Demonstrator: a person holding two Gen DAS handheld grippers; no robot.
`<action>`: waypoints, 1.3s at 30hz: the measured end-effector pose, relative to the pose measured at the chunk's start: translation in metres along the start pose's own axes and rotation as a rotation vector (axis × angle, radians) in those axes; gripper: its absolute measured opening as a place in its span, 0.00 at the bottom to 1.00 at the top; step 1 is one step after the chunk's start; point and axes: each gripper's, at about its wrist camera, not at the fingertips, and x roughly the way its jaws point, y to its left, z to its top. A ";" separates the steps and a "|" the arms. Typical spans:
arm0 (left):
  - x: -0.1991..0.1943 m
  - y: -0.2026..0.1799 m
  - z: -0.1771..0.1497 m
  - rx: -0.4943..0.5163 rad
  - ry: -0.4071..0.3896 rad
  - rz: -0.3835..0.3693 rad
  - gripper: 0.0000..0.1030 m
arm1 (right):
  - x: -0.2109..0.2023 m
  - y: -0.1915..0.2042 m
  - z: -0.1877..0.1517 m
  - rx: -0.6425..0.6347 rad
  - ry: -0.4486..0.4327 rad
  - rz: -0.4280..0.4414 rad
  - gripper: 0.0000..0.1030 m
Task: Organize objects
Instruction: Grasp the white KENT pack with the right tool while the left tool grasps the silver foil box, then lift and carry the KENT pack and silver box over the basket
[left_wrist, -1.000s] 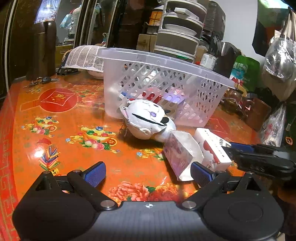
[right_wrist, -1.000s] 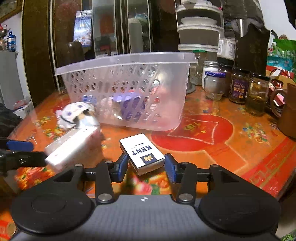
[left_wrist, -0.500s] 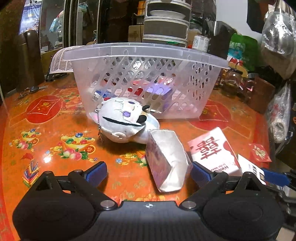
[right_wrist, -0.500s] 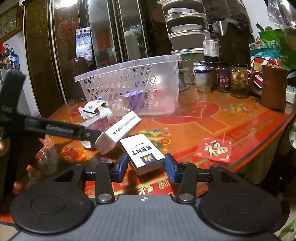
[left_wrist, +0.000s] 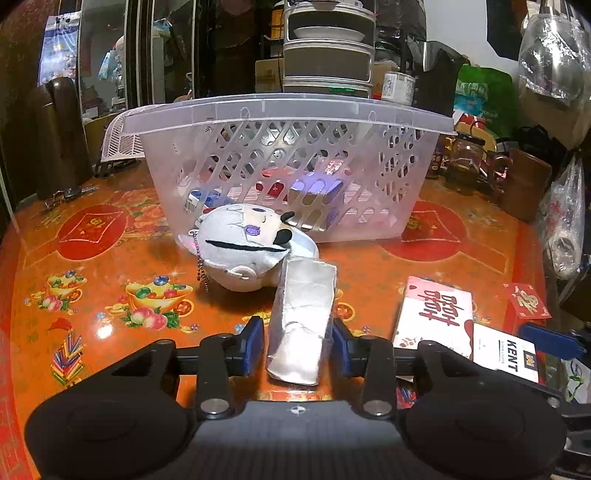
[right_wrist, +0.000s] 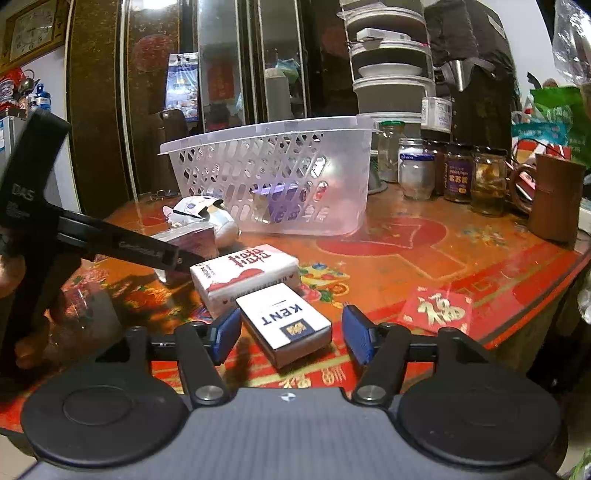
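Note:
My left gripper (left_wrist: 297, 341) has closed around a silver foil packet (left_wrist: 301, 317) that lies on the table; its pads sit at the packet's sides. A white plush toy (left_wrist: 243, 247) lies just beyond it, against the clear plastic basket (left_wrist: 291, 114). My right gripper (right_wrist: 291, 332) is open, and the white KENT pack (right_wrist: 284, 321) rests on the table between its fingers, untouched. A red-and-white box (right_wrist: 245, 271) lies just behind the pack. The KENT pack (left_wrist: 506, 352) and the box (left_wrist: 436, 314) also show in the left wrist view.
The basket (right_wrist: 269, 166) holds several small boxes. Glass jars (right_wrist: 456, 173) and a brown mug (right_wrist: 554, 195) stand at the back right. A red envelope (right_wrist: 436, 312) lies near the table's front edge. Keys (left_wrist: 66, 194) lie far left.
My left gripper has swung over the foil packet and closed its fingers onto it. My right gripper has opened and released the KENT pack onto the table.

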 end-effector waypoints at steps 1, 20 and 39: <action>-0.001 0.002 -0.001 -0.004 -0.001 -0.004 0.42 | 0.001 0.001 -0.001 -0.016 -0.002 -0.001 0.57; -0.101 0.025 -0.058 -0.111 -0.125 -0.024 0.38 | -0.052 0.044 -0.002 -0.017 -0.043 0.066 0.43; -0.167 0.018 -0.087 -0.135 -0.212 0.003 0.38 | -0.086 0.050 -0.007 0.020 -0.078 0.048 0.43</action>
